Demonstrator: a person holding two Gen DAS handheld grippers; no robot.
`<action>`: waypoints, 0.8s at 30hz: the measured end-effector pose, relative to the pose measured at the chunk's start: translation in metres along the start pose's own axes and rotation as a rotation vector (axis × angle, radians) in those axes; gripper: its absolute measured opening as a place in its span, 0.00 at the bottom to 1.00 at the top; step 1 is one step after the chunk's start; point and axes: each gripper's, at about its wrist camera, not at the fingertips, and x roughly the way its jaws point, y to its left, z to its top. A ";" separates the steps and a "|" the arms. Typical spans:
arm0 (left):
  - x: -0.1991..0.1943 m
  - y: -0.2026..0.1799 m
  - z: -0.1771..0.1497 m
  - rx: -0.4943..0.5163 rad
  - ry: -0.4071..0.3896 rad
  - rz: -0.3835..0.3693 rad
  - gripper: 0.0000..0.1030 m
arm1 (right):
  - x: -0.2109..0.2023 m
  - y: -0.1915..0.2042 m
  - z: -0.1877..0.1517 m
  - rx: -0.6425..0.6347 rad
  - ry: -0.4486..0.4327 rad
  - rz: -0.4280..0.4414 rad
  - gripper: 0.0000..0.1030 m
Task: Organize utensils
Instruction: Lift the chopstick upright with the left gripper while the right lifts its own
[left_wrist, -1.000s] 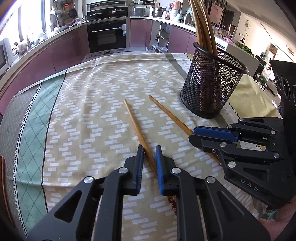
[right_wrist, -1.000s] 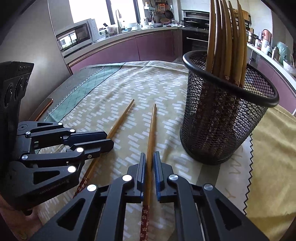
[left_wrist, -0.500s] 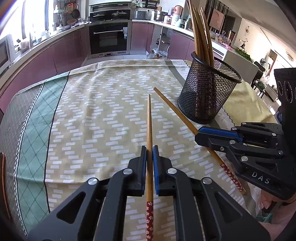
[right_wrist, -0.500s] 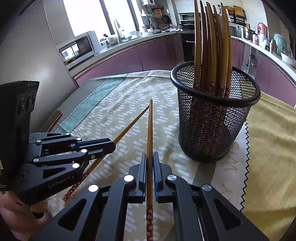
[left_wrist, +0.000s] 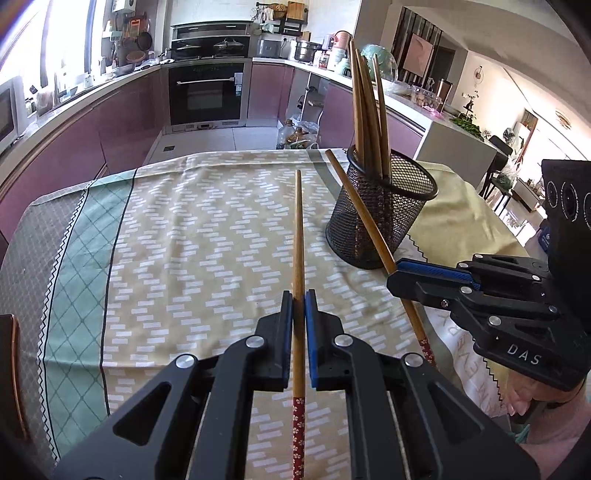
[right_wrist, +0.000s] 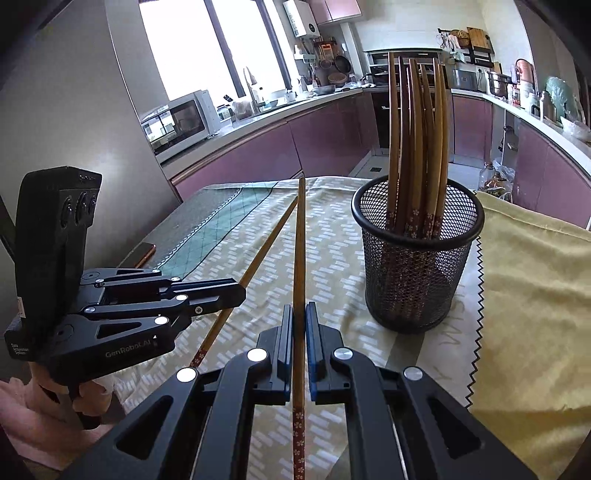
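Two grippers each clamped one chopstick near its patterned end — the left gripper (left_wrist: 299, 314) on the left chopstick (left_wrist: 298, 236), the right gripper (right_wrist: 299, 325) on the right chopstick (right_wrist: 299, 251) — tips raised off the tablecloth (left_wrist: 192, 229), apparently for dropping into the mesh holder (right_wrist: 417, 258) beyond, already stocked.

Left gripper (left_wrist: 299, 306) and right gripper (right_wrist: 299, 317) both clamped, held level side by side
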 end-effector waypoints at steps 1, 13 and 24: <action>-0.002 0.000 0.000 -0.001 -0.003 -0.008 0.07 | -0.002 0.000 0.000 0.002 -0.007 0.002 0.06; -0.023 -0.005 0.006 -0.012 -0.034 -0.101 0.07 | -0.028 -0.005 0.008 0.012 -0.084 0.016 0.06; -0.037 -0.014 0.010 0.003 -0.061 -0.119 0.07 | -0.041 -0.007 0.014 0.015 -0.129 0.017 0.06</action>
